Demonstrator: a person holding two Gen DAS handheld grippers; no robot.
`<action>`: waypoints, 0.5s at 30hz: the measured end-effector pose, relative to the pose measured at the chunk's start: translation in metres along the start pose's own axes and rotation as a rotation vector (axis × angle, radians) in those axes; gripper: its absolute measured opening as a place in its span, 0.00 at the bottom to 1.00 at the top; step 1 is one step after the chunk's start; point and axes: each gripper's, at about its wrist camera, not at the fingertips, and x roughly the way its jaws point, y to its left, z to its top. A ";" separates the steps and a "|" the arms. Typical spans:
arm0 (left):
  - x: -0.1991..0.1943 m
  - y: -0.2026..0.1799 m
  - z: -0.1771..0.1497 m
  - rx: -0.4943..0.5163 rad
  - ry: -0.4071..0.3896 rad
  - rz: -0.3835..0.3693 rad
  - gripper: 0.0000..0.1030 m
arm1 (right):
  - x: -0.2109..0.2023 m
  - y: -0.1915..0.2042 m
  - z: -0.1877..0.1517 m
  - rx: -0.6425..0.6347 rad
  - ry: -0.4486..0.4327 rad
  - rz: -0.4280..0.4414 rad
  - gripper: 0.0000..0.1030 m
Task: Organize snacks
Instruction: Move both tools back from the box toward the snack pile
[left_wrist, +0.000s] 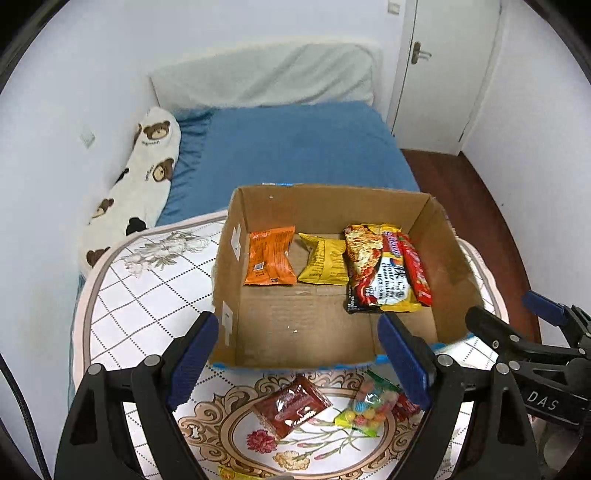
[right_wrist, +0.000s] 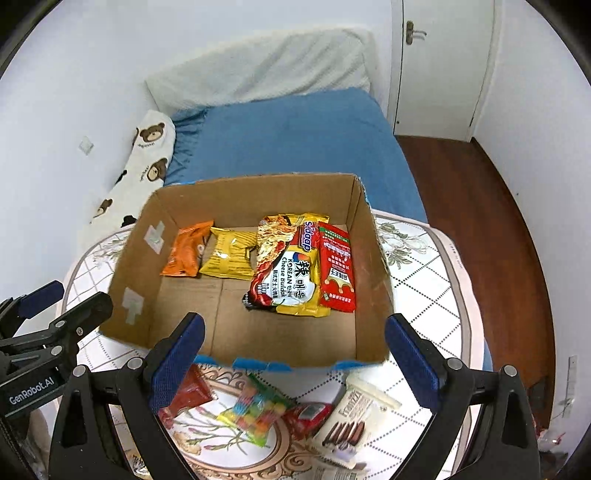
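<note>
both grippers, left gripper (left_wrist: 295, 354) and right gripper (right_wrist: 295, 350), jaws apart, empty, above near wall of cardboard box (right_wrist: 373, 236). candy bag (right_wrist: 255, 410), brown packet (left_wrist: 291, 406), wafer pack (right_wrist: 351, 417) lie on tabletop (left_wrist: 147, 288) before box. you risk: grippers near together, may collide; slippery bag may slide from pads; low approach may hit box wall.

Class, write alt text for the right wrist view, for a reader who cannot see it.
An open cardboard box on a patterned table holds four snack packets along its far side. The right gripper hangs open and empty above loose candy and a biscuit packet on the table; a blue bed lies beyond.
</note>
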 end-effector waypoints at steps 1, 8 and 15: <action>-0.005 0.000 -0.001 0.000 -0.008 0.001 0.86 | -0.005 0.002 -0.003 0.001 -0.005 0.006 0.97; -0.037 0.005 -0.034 -0.014 -0.029 -0.028 0.86 | -0.045 0.009 -0.042 0.032 -0.018 0.052 0.97; -0.029 0.004 -0.114 0.082 0.091 -0.014 0.86 | -0.038 -0.004 -0.115 0.085 0.098 0.072 0.97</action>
